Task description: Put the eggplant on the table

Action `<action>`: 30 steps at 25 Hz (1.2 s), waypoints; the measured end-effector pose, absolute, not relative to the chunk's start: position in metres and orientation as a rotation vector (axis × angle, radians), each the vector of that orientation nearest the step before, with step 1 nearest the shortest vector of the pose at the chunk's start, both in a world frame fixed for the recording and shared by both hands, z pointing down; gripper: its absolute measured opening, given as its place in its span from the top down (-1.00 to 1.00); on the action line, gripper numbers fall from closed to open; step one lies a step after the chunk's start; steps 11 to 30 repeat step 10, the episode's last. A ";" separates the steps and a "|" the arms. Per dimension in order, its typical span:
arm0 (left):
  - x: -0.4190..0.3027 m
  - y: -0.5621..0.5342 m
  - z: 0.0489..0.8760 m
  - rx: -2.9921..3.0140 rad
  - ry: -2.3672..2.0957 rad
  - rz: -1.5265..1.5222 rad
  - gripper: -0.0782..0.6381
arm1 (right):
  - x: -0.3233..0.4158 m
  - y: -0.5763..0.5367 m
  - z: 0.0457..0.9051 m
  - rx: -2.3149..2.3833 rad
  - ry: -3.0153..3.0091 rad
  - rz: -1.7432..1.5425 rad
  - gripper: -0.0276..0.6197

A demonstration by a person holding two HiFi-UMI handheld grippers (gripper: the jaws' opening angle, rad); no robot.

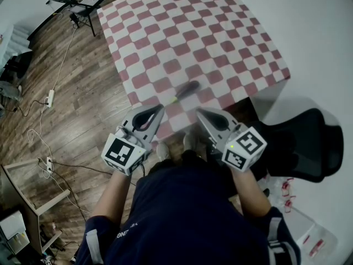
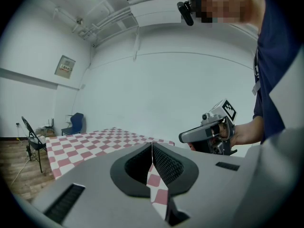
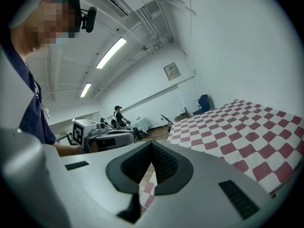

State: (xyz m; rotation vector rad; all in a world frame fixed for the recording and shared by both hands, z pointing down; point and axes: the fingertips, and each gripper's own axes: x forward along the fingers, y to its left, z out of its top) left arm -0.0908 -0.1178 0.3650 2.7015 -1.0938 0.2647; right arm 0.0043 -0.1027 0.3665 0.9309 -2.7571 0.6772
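A dark purple eggplant (image 1: 186,89) with a green stem lies on the red-and-white checked tablecloth (image 1: 182,32), close to the table's near edge. My left gripper (image 1: 160,109) hovers just before that edge, left of the eggplant, jaws shut and empty. My right gripper (image 1: 199,112) is level with it on the right, also shut with nothing held. Neither touches the eggplant. In the left gripper view the shut left gripper (image 2: 152,144) points over the cloth (image 2: 90,144), with the right gripper (image 2: 209,134) beside it. The right gripper view shows its own shut jaws and the left gripper (image 3: 102,137).
A black office chair (image 1: 309,142) stands right of the table's near corner. A folding chair (image 1: 83,4) is at the far left corner. Cables and power strips (image 1: 49,98) lie on the wooden floor, with a white frame (image 1: 33,197) at lower left. A person (image 3: 118,114) stands far off.
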 end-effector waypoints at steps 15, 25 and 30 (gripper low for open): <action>-0.086 -0.123 0.369 2.683 -1.102 0.277 0.70 | 0.009 -0.107 0.371 0.925 -2.754 0.679 0.88; -0.086 -0.123 0.369 2.683 -1.102 0.277 0.70 | 0.009 -0.107 0.371 0.925 -2.754 0.679 0.88; -0.086 -0.123 0.369 2.683 -1.102 0.277 0.70 | 0.009 -0.107 0.371 0.925 -2.754 0.679 0.88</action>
